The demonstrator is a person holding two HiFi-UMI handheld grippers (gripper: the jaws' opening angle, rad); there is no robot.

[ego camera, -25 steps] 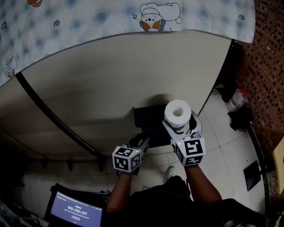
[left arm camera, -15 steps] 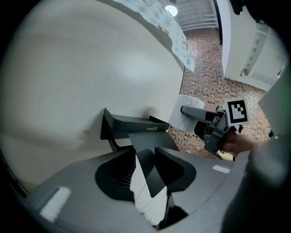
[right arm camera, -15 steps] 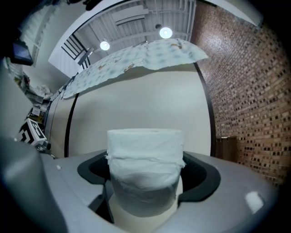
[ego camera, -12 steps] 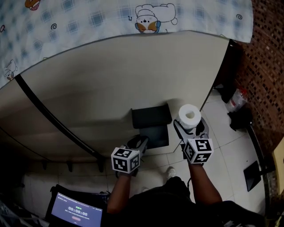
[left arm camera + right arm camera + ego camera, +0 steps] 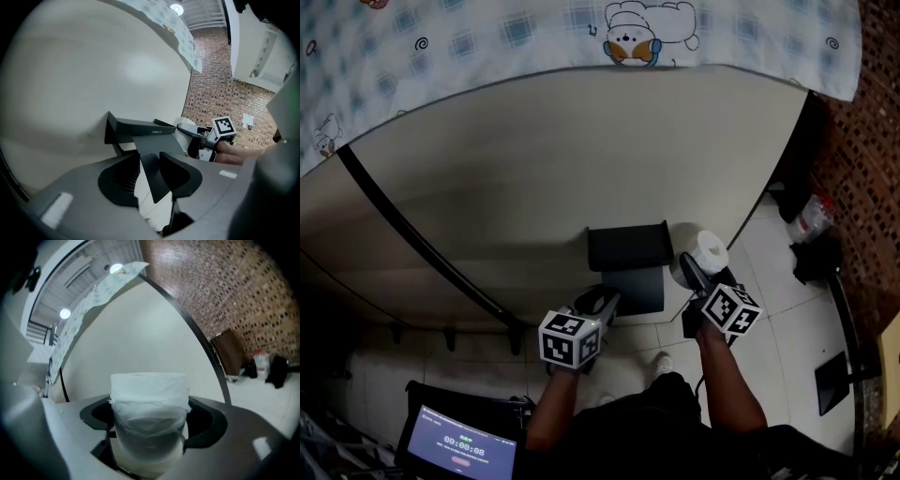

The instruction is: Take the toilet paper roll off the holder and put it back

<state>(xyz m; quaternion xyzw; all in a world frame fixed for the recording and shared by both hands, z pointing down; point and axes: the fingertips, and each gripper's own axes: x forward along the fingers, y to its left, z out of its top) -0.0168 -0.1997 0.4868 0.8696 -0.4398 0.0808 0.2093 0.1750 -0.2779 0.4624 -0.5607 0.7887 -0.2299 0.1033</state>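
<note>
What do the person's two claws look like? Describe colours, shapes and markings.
The left claw and the right claw match: dark scooped jaws, grey bodies, each carrying a white cube with black square markers. The person's top is dark.

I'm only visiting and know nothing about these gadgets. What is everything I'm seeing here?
holder: one, black, on the cream wall
holder flap: one, black, pinched in the left gripper
toilet paper roll: one, white, clamped in the right gripper, right of the holder
cloth: one, white with blue checks and cartoon figures, above the wall
bar: one, black, slanting across the wall
brick wall: one, reddish-brown, far right
bottle: one, clear, on the floor by the bricks
screen: one, lit, bottom left
grippers: two, grey with black-and-white marker cubes, one per hand
arms: two, from a dark-clothed body, bottom centre
</note>
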